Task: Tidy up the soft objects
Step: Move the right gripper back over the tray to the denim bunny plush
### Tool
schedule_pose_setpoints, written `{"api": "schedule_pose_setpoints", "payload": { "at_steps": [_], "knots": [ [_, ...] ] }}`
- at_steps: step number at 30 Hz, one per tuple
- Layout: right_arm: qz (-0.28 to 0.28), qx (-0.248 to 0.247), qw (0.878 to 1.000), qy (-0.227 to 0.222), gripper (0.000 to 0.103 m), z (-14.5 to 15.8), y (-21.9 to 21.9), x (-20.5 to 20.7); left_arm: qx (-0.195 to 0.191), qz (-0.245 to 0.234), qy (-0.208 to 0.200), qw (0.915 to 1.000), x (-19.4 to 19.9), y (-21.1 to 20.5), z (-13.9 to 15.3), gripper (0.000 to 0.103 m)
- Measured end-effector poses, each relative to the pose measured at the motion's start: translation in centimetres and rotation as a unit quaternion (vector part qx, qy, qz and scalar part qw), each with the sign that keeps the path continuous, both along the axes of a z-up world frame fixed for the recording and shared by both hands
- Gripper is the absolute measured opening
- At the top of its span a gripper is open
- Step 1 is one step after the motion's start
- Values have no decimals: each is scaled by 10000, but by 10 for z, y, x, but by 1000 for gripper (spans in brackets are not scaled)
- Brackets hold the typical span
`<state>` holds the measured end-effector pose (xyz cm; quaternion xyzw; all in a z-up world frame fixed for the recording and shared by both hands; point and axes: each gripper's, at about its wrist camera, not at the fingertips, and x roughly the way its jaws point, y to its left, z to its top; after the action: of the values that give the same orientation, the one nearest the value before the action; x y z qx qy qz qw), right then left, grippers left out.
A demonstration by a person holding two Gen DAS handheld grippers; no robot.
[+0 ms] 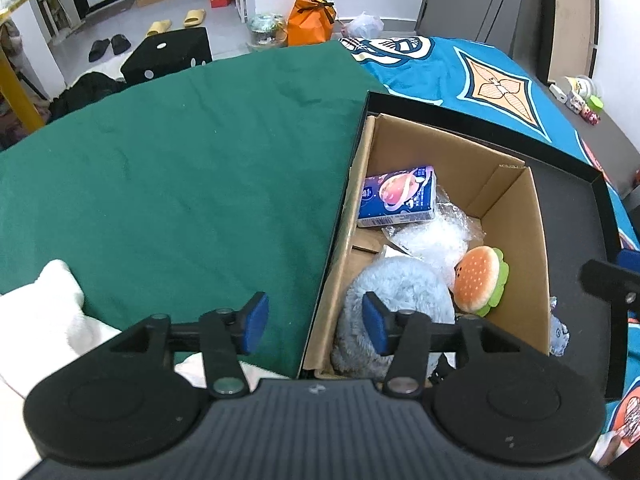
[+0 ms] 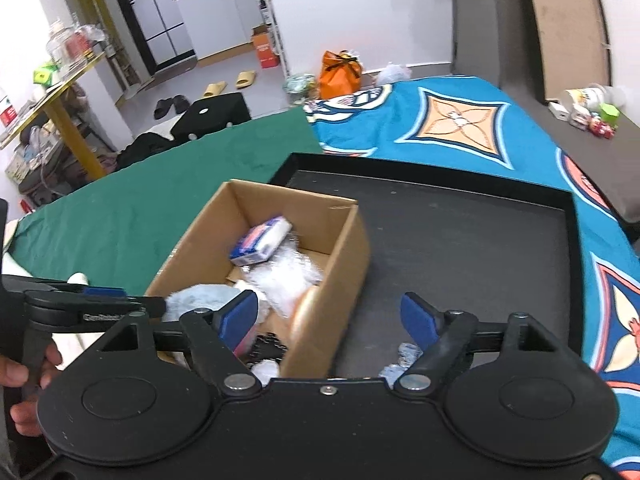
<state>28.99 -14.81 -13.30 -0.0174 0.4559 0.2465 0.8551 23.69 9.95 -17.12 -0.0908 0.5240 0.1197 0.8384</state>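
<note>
While both the left gripper (image 1: pixel 316 322) and right gripper (image 2: pixel 330 318) gape empty, a fluffy grey-blue plush (image 1: pixel 396 292) fills the cardboard box (image 1: pixel 516 216).

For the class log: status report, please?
Left gripper open, empty. Right gripper open, empty. Burger plush inside cardboard box. Nothing blocking.

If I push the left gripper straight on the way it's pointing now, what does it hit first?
Probably the left wall of the cardboard box: the left gripper straddles that edge, one of its fingers over the green cloth, the other over the blue fluffy plush. Depth is unclear.
</note>
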Motion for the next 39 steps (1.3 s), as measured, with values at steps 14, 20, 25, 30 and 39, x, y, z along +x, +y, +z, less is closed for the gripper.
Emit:
{"api": "schedule_pose_setpoints", "payload": {
  "at_steps": [14,20,25,30,39],
  "knots": [
    [-376,-55,9992,96,83,-22,-46,-2,344,-320,24,9989,-5,-23,5,72],
    [-413,-28,9989,205,83,-37,-58,-6,504,-455,82,9977,-3,-33,6,76],
    [-440,42,9985,312,83,-49,-67,-5,639,-481,155,9967,-1,-38,5,76],
    [-470,91,9980,405,83,-63,-72,-3,779,-496,216,9955,1,-41,5,76],
    [-475,111,9973,555,81,-86,-70,-1,1046,-480,332,9928,5,-46,3,76]
  ]
}}
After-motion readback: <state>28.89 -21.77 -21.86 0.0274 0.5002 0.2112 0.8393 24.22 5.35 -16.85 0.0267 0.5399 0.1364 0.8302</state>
